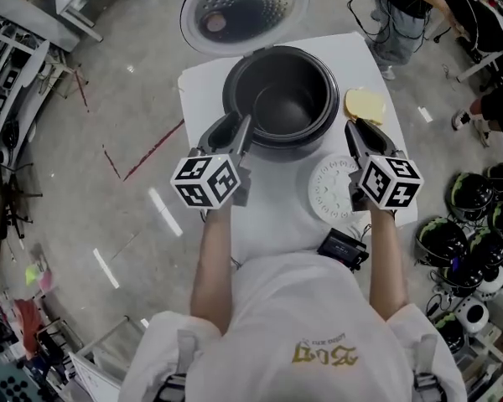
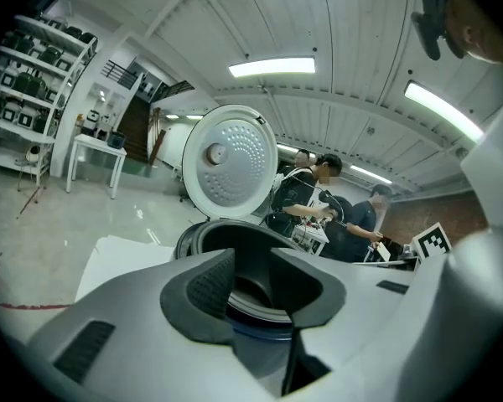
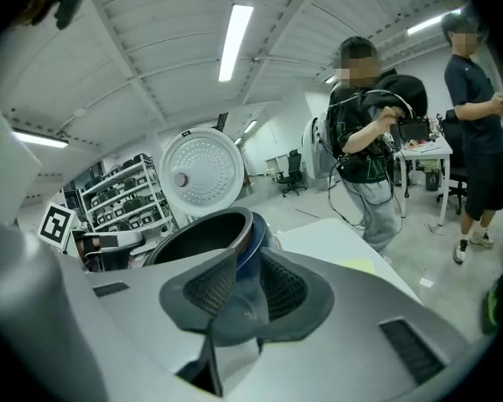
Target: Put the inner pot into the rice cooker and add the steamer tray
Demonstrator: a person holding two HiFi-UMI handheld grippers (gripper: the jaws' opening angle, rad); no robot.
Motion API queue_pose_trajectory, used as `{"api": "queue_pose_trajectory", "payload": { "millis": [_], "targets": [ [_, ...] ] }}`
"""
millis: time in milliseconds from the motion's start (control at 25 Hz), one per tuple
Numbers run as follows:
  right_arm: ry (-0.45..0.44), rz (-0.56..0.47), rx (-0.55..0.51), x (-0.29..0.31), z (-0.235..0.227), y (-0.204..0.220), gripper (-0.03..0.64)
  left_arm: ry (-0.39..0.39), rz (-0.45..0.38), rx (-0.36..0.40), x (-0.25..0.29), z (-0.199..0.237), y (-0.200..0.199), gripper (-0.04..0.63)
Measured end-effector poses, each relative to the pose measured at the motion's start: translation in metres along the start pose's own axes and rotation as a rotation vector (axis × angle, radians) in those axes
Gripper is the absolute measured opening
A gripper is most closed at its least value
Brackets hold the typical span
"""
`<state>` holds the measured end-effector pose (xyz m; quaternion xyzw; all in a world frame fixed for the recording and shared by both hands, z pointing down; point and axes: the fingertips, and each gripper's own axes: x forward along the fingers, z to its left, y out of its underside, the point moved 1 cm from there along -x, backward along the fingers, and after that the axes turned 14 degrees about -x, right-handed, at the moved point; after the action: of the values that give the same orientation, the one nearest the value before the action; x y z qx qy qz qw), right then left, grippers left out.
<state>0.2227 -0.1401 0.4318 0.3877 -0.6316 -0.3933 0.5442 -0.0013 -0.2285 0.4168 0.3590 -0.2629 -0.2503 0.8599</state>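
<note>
Judging the dark round metal inner pot (image 1: 281, 99) seated, left gripper (image 1: 233, 132) and right gripper (image 1: 362, 134) both released; next, grab the flat white perforated steamer tray (image 1: 334, 188).

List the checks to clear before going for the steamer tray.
1. Inner pot inside the rice cooker: ok.
2. Pot seated level all round: cannot tell; its rim shows above the cooker's edge in the right gripper view.
3. Lid swung open, away from the opening: ok.
4. Left gripper jaws apart, nothing pinched: ok.
5. Right gripper jaws apart, nothing pinched: ok.
6. Steamer tray lying on the table beside the right gripper, nothing on top of it: ok.
</note>
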Motion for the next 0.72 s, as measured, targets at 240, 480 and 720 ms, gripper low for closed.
{"api": "queue_pose_trajectory", "payload": {
  "millis": [240, 480, 720],
  "targets": [
    [0.023, 0.015, 0.010, -0.030, 0.002, 0.020, 0.104, 0.047, 0.025, 0.005, -0.019, -0.024, 0.021, 0.138],
    [0.053, 0.038, 0.022, -0.058, 0.006, 0.040, 0.109, 0.086, 0.076, 0.008, -0.030, -0.040, 0.049, 0.135],
    [0.091, 0.092, 0.062, -0.081, -0.007, 0.082, 0.112, 0.105, 0.158, 0.009, -0.029, -0.052, 0.093, 0.135]
  ]
}}
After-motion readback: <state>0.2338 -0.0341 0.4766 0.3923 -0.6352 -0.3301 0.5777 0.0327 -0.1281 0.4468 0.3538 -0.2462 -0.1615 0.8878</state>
